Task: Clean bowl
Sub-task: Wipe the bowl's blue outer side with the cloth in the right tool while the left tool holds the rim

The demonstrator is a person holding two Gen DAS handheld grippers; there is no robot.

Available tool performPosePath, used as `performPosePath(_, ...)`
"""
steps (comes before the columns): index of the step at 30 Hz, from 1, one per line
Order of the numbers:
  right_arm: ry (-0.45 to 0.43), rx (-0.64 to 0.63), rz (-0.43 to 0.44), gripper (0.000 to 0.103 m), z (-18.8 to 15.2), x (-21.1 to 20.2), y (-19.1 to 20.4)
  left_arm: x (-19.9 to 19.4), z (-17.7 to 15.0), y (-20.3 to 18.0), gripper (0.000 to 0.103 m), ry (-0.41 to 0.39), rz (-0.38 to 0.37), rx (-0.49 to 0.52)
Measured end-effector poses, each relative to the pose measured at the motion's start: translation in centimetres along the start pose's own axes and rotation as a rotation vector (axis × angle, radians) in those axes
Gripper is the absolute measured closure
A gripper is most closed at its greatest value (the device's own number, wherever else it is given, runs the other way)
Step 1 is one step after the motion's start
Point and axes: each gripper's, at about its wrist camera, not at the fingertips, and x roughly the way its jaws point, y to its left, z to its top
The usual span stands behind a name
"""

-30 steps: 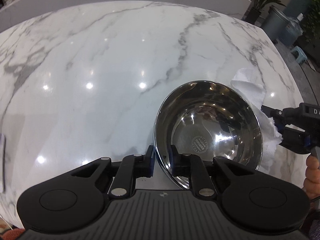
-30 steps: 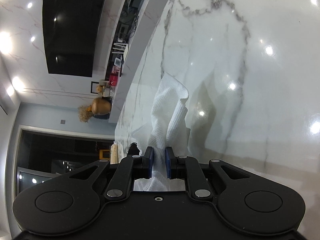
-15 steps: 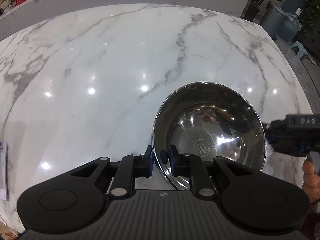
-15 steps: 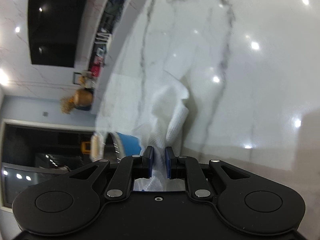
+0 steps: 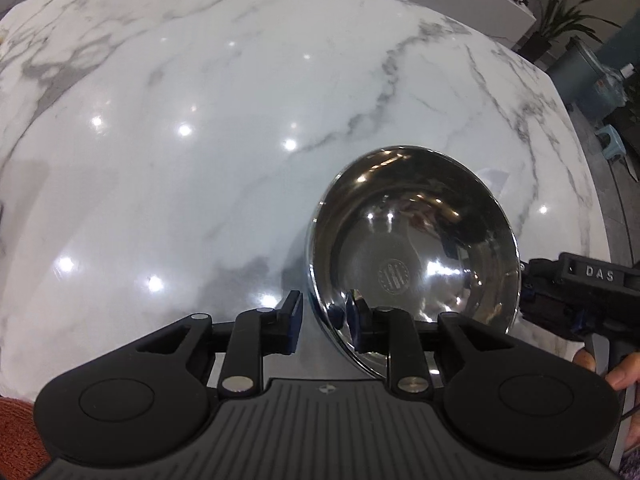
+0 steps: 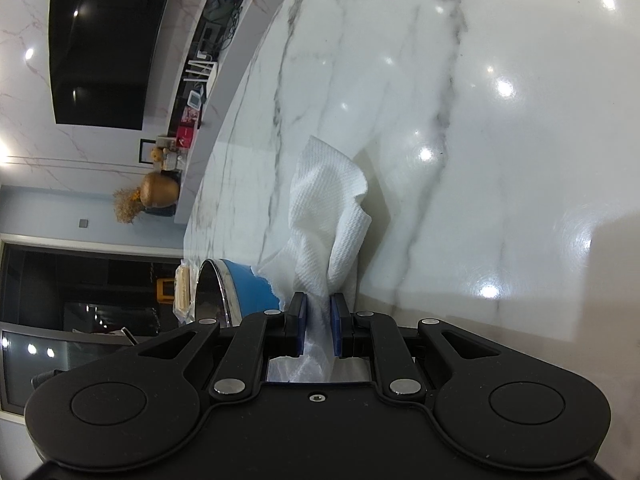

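A steel bowl (image 5: pixel 416 256) with a shiny inside is tilted above the marble table (image 5: pixel 200 120). My left gripper (image 5: pixel 324 320) is shut on the bowl's near rim, one finger outside and one inside. In the right wrist view the bowl (image 6: pixel 244 288) shows its blue outside at the lower left. My right gripper (image 6: pixel 319 320) is shut on a white paper towel (image 6: pixel 328 216) that hangs forward over the table. The right gripper also shows in the left wrist view (image 5: pixel 560 300), just past the bowl's right rim; the towel is hidden there.
The marble table (image 6: pixel 480 120) stretches wide around the bowl. A grey bin (image 5: pixel 576 68) and a potted plant (image 5: pixel 560 12) stand on the floor beyond the table's far right corner. A counter with small items (image 6: pixel 192 112) runs behind the table.
The right gripper with the towel has dropped behind the bowl's right side, so the towel no longer shows in the left wrist view. The bowl has come into the right wrist view.
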Motion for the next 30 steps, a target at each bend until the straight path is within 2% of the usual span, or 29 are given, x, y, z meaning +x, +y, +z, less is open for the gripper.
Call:
performPosePath(5, -0.016, 0.007, 0.036, 0.091, 0.2, -0.6, 0.1, 0.0, 0.3, -0.2, 0.088, -0.010, 0.020, 0.047)
performPosePath(10, -0.059, 0.006, 0.158, 0.091, 0.4, -2.0, 0.6, -0.1, 1.0, 0.1, 0.090, -0.020, 0.038, 0.054)
performPosePath(13, -0.066, -0.001, 0.193, 0.091, 0.4, -2.2, 0.9, 0.0, 1.4, 0.0, 0.090, -0.026, 0.047, 0.061)
performPosePath(21, -0.053, 0.006, 0.171, 0.091, 0.2, -1.7, 0.6, 0.1, 1.7, -0.1, 0.090, -0.035, 0.051, 0.083)
performPosePath(30, -0.029, -0.004, 0.042, 0.091, -0.2, -0.2, 0.4, 0.2, 2.1, -0.4, 0.089, -0.031, 0.066, 0.097)
